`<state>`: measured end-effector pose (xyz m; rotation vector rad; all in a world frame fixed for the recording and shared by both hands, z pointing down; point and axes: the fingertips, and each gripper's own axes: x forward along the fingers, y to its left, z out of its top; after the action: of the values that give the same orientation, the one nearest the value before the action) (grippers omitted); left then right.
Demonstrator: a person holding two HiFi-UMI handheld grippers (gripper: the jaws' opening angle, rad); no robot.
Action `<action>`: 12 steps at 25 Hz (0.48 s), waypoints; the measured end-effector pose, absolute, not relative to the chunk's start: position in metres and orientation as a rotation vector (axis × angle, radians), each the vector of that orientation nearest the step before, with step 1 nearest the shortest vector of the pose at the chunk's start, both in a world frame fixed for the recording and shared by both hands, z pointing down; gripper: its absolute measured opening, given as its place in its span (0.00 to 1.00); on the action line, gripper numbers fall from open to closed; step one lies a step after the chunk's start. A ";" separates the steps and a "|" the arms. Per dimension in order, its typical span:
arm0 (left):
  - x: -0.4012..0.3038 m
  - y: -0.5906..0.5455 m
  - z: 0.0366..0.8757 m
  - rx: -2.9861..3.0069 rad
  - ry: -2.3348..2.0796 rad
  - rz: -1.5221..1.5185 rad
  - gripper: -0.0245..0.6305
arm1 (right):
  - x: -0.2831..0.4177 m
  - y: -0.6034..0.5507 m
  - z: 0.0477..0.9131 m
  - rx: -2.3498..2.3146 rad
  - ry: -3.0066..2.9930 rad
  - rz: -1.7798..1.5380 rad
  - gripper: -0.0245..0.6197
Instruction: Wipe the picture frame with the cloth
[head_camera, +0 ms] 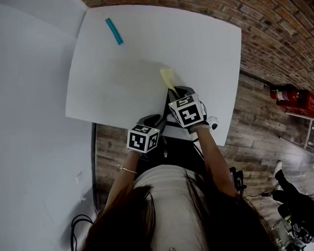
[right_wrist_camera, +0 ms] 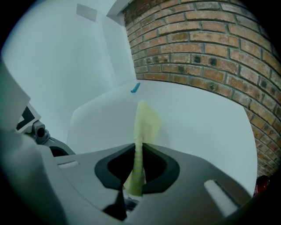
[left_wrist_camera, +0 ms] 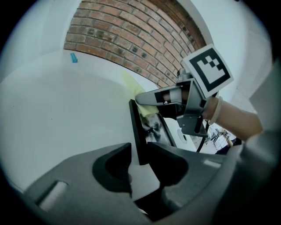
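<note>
Person's hair (head_camera: 142, 220) fills 6 o'clock of the head view, with both grippers just beyond it at the table's (head_camera: 150, 49) near edge.

Left gripper (left_wrist_camera: 138, 151): jaws wide, straddling the near bottom corner of the picture frame (left_wrist_camera: 136, 127). The pads don't look to be pressing, so I read it as loose, not clamped. The frame stands on edge at roughly 5 o'clock on the table, glass facing the right gripper (right_wrist_camera: 139, 151).

Right gripper: jaws closed on a bunched strip of the yellow cloth (right_wrist_camera: 145, 123), free end sticking out toward 11 o'clock over the frame's top.

A small teal object (head_camera: 114, 31) lies at 11 o'clock, well apart and irrelevant.

Risks, my call:
- With the frame unclamped, a sideways wipe could tip or skate it, and it's close to the table edge.
- The cloth is held by a thin fold, so drag on the glass may pull it out.
- If the cloth folds away, a bare jaw tip could scratch the glass.
</note>
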<state>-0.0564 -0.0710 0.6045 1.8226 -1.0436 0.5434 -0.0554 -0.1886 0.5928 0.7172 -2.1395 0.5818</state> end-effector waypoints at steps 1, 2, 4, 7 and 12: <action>-0.057 -0.071 0.605 1.823 -1.044 0.543 0.20 | -0.054 -0.188 0.593 0.722 -2.138 0.585 0.10; -0.057 -0.070 0.604 1.824 -1.045 0.542 0.20 | -0.053 -0.189 0.593 0.728 -2.137 0.589 0.10; -0.057 -0.070 0.605 1.824 -1.046 0.542 0.20 | -0.050 -0.190 0.593 0.740 -2.135 0.596 0.10; -0.056 -0.071 0.605 1.823 -1.046 0.544 0.20 | -0.045 -0.191 0.593 0.753 -2.130 0.607 0.10; -0.057 -0.071 0.605 1.824 -1.052 0.544 0.21 | -0.038 -0.192 0.594 0.772 -2.119 0.611 0.10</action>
<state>-0.0565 -0.0711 0.6051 1.8240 -1.0522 0.5442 -0.0377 -0.1921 0.5941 0.7717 -2.1186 0.6107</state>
